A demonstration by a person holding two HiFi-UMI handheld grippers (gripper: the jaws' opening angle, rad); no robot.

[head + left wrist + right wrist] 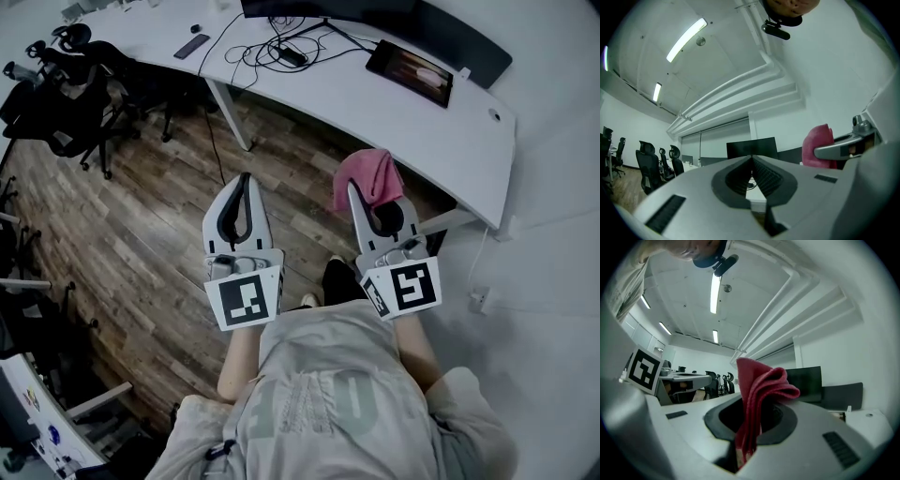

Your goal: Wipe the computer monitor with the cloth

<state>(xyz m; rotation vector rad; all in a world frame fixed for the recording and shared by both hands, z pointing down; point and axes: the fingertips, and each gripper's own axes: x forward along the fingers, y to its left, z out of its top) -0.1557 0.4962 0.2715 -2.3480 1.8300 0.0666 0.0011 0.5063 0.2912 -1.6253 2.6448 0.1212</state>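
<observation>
- head view: both forearms reach forward from the lower centre of the frame, holding the left gripper and the right gripper side by side, a gap between them, above the wooden floor in front of the white desk.
- both grippers point toward the upper part of the frame, at the desk edge; their marker cubes face the camera.
- in the left gripper view the left gripper's jaws are pressed together at the tips with nothing between them.
- the right gripper's jaws pinch the pink cloth; it is folded, stands up out of the jaws and flops over to the right of that frame.
- from above, the cloth bunches over the right gripper's tips at frame centre, overlapping the near desk edge and hiding where the jaws meet.
- the monitor sits on the desk at the top edge of the head view, well apart from the cloth; only its lower edge and stand show there, the rest is cut off.
- between monitor and cloth lie tangled cables and a tablet.
- office chairs crowd the upper left.
</observation>
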